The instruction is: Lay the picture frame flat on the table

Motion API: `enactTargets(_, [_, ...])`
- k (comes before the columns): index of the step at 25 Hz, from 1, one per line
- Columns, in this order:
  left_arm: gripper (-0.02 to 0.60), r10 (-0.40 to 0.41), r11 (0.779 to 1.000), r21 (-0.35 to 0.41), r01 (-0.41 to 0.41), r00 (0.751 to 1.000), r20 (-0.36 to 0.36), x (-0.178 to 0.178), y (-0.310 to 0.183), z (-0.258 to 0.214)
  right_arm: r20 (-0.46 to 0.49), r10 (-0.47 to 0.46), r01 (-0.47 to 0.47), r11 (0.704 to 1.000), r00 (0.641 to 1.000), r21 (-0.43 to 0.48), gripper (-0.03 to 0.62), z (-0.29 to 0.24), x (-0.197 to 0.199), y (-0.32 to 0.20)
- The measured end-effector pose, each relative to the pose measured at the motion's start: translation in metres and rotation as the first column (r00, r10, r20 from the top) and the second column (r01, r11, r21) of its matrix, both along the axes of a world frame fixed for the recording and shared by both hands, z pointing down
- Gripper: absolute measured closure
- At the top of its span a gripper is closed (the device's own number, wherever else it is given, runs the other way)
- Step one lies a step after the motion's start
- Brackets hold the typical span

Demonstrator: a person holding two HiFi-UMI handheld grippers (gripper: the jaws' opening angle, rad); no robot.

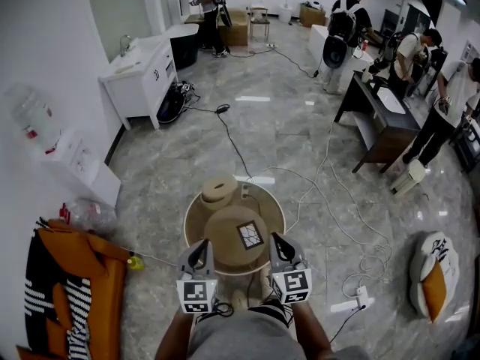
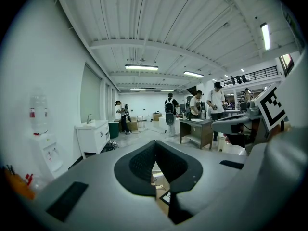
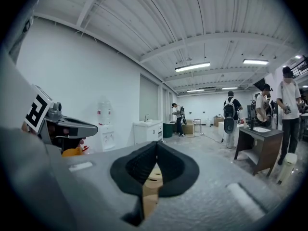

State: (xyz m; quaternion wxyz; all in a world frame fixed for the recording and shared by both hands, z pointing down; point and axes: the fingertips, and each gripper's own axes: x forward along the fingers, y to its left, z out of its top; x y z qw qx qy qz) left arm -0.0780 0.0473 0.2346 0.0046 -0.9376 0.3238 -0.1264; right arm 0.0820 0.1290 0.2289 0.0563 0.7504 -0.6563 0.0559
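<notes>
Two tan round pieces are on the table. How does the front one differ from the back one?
The front round piece is clearly wider than the back round piece. The front round piece has the picture frame on top of it; the back round piece has nothing on it. The front round piece sits mid-table, while the back round piece sits at the far rim of the table. Both are round and tan, close to the table's colour.

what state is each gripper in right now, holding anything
Left gripper: jaws closed, holding nothing.
Right gripper: jaws closed, holding nothing.
</notes>
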Motion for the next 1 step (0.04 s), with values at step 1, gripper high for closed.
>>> enactTargets(1, [0.565, 0.0, 1.0, -0.001, 0.0, 1.0, -0.001, 0.0, 0.0005, 0.0, 0.0, 0.0, 0.0, 1.0, 1.0, 0.001, 0.594, -0.0002, 0.0001, 0.0005])
